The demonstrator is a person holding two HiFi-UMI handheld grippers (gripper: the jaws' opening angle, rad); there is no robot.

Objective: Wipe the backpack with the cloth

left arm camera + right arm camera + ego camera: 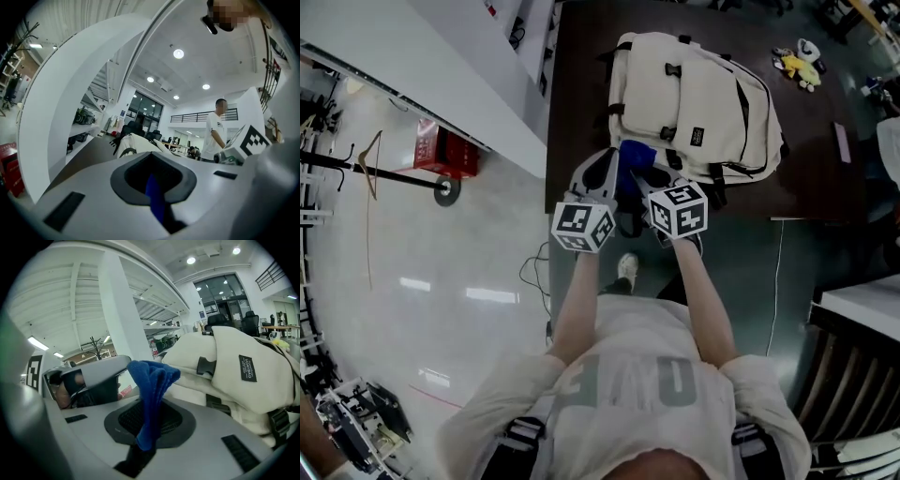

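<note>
I'm pinching the blue cloth [634, 153] w/ left gripper [598, 172] & right gripper [652, 175], both prs of jaws clamping its folds, backpack [694, 98] lying on the desk [581, 84] just ahead, long axis running away, nearer my right.

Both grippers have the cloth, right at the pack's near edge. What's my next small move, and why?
Probably ease both grippers forward and lower the cloth onto the backpack. The left gripper and right gripper each clamp the blue cloth, yet it seems to stand just short of the cream fabric, so wiping contact looks not yet made.
</note>
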